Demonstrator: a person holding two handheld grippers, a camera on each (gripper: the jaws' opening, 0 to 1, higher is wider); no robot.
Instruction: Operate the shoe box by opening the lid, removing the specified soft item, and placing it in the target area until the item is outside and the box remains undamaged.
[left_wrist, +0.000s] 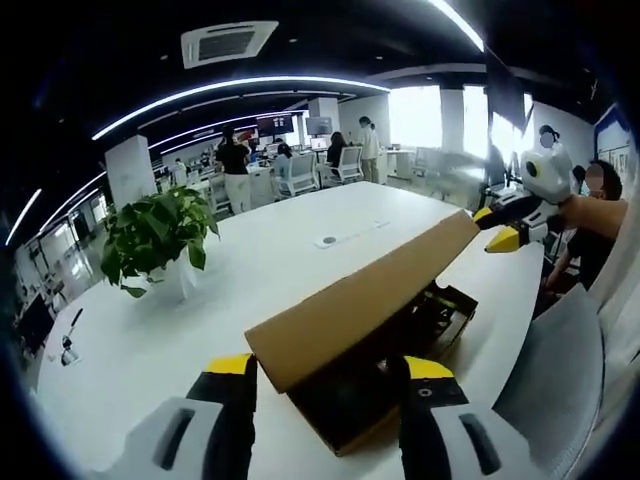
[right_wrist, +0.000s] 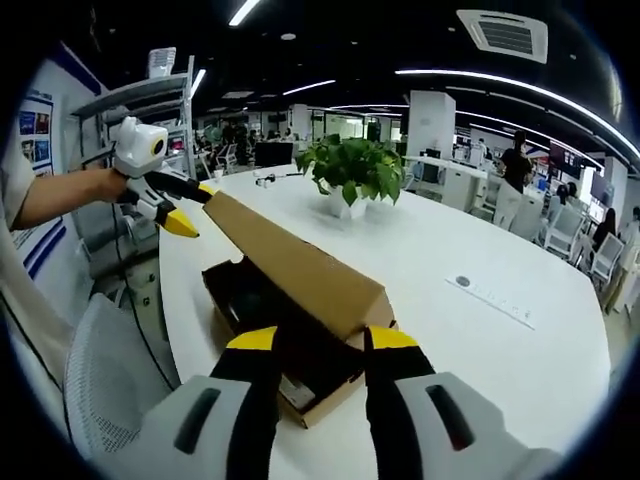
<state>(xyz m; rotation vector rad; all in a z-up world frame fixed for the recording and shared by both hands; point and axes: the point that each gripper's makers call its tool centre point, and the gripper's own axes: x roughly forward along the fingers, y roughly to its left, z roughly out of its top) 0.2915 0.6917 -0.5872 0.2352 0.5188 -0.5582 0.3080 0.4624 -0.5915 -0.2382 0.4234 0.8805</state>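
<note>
A brown cardboard shoe box (left_wrist: 345, 440) (right_wrist: 318, 405) stands open on the white table, with dark contents (left_wrist: 440, 310) (right_wrist: 245, 290) inside that I cannot make out clearly. Its long brown lid (left_wrist: 370, 290) (right_wrist: 290, 260) is lifted and tilted above the box. My left gripper (left_wrist: 330, 365) (right_wrist: 192, 207) is shut on one short end of the lid. The other short end sits in my right gripper (left_wrist: 495, 227) (right_wrist: 325, 338), which is also shut on it. The lid hides part of the box's inside.
A potted green plant (left_wrist: 155, 235) (right_wrist: 350, 170) stands on the white table (left_wrist: 300, 220) (right_wrist: 480, 340) beyond the box. A grey mesh chair (left_wrist: 560, 370) (right_wrist: 110, 370) is at the table's edge beside the box. A small flat disc (left_wrist: 327, 241) (right_wrist: 462, 282) lies on the tabletop. People and desks are far behind.
</note>
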